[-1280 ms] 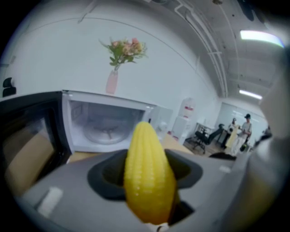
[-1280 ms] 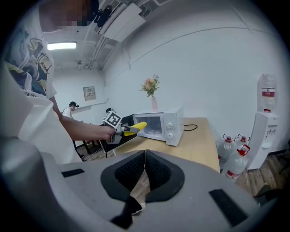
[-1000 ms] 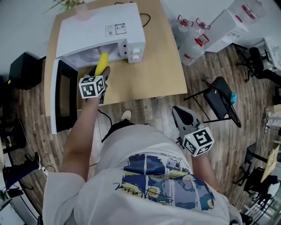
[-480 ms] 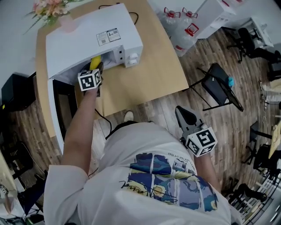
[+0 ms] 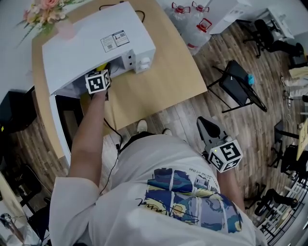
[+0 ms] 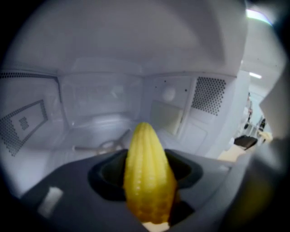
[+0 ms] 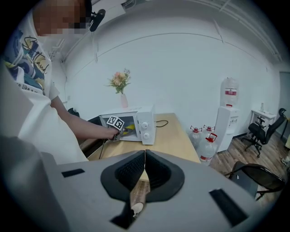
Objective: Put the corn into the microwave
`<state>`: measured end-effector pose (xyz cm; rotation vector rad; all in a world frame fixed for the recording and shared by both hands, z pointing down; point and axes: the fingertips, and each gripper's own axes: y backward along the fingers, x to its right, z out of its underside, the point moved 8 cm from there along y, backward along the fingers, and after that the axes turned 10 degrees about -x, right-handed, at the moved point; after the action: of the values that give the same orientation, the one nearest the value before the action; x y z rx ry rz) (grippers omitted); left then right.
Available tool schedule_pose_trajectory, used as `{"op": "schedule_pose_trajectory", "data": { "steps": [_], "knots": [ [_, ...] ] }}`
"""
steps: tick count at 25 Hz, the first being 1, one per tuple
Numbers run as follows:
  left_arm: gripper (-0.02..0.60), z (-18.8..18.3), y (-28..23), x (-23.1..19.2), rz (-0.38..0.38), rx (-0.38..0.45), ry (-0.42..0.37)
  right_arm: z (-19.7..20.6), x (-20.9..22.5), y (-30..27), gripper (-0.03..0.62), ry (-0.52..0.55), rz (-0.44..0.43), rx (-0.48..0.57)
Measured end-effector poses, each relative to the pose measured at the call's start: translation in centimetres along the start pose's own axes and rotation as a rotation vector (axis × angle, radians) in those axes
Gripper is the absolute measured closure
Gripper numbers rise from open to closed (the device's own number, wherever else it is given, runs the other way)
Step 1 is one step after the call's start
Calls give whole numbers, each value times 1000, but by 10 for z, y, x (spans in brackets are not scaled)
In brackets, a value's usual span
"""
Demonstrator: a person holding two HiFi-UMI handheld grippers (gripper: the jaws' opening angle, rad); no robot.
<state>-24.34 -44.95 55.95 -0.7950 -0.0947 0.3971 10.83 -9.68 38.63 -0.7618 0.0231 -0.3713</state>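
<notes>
The yellow corn cob stands out forward from between the jaws of my left gripper, which is shut on it. The cob's tip is inside the white microwave, above the cavity floor with its roller ring. In the head view only a sliver of the yellow corn shows under the microwave's top edge. The microwave door hangs open to the left. My right gripper hangs by the person's right side over the floor, with its jaws shut together and nothing in them.
The microwave sits on a wooden table with a pink vase of flowers behind it. Water bottles and a black folding chair stand on the floor to the right. A water dispenser stands by the wall.
My left gripper has carried the corn from the microwave's opening further into the cavity. The right gripper has stayed in place.
</notes>
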Motion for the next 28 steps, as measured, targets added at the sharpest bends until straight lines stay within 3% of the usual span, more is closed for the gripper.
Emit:
{"op": "schedule_pose_trajectory", "data": {
  "steps": [14,19,28],
  "knots": [
    [316,2,-5,-2,-103,-103,-43,-5,-10,-6,582,12,-14,-8],
    [309,1,-5,-1,-125,-94,-50,-6,-9,-5,582,12,-18,-6],
    [241,7,5,-3,-155,-93,-8,-1,1,-1,582,19,-38,-6]
  ]
}}
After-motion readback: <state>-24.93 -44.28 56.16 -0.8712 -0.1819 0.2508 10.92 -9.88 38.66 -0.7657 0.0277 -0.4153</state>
